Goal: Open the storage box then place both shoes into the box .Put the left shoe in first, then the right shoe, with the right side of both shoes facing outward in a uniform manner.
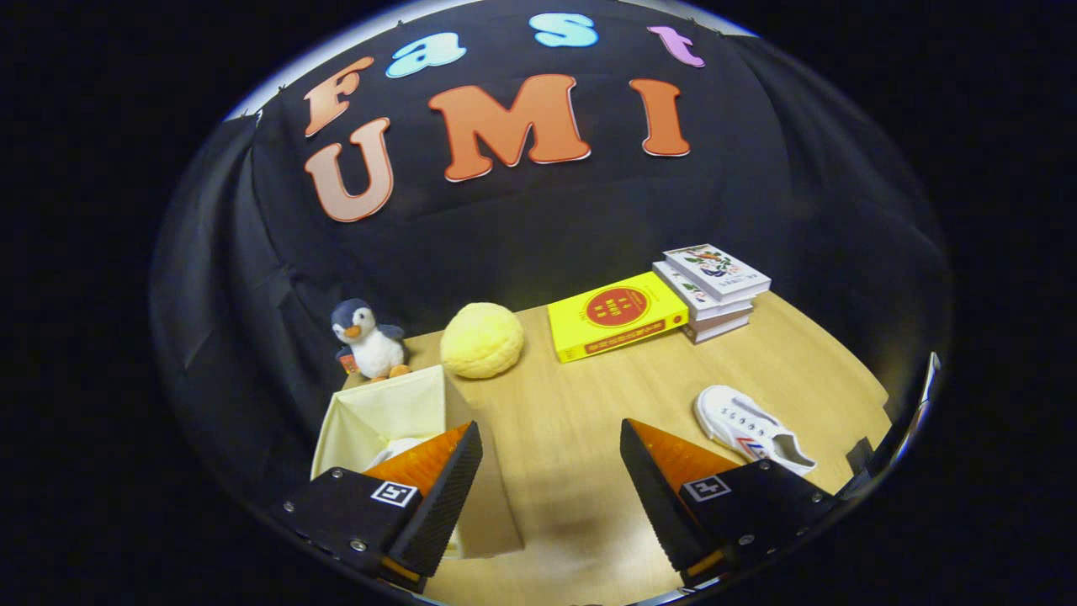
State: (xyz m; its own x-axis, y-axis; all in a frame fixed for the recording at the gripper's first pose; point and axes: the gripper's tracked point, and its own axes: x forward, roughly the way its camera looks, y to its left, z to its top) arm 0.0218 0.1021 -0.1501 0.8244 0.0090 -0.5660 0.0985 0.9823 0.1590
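My claw (pixel 551 471) is spread wide, gripping nothing, bare counter (pixel 589 404) between its fingers. The storage box (pixel 395 412) sits open behind my left finger, something pale inside. A white shoe (pixel 751 427) lies on the counter just beyond my right finger, apart from it.

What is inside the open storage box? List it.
Inside the open storage box, a pale rounded shape shows just past one finger of the open tool; it is probably a shoe. That finger covers the rest of the interior.
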